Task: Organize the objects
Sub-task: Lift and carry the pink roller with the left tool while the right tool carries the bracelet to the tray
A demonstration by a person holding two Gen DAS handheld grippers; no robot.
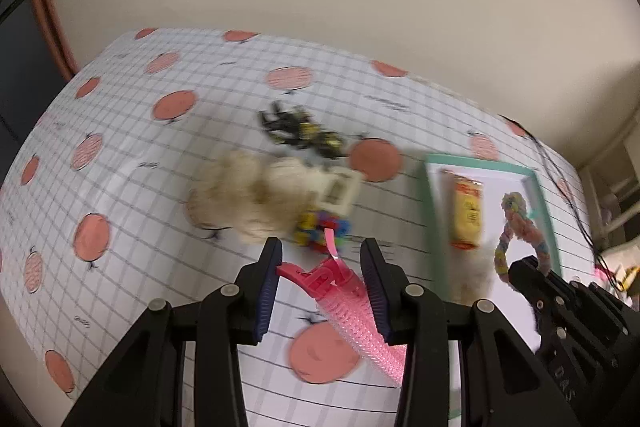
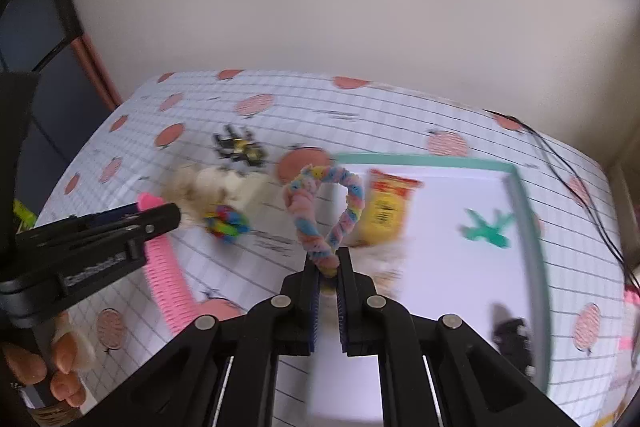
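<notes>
Between the ribbed blue pads of the right hand-held gripper (image 2: 329, 269), nearly closed, stands a fuzzy pastel pipe-cleaner loop (image 2: 326, 211), twisted and upright, pinched at its lower end above the white tray (image 2: 524, 211) with its mint-green rim. On the tray lie a yellow packet (image 2: 386, 213) with a red top, a flat green cut-out shape (image 2: 486, 229) to the right, and a small dark object (image 2: 512, 341) near the right corner, too blurred to identify. Left of the tray, the left hand-held gripper (image 1: 320, 269) is partly open around a pink plastic hair clip (image 1: 344, 303) with a long ridged body; its right pad touches the clip. Farther away on the worktop (image 1: 140, 131), covered in a grid cloth with coral circles, rest a fluffy cream plush (image 1: 248, 195), a multicoloured bead cluster (image 1: 320, 227) and a black-and-yellow toy (image 1: 304, 133).
</notes>
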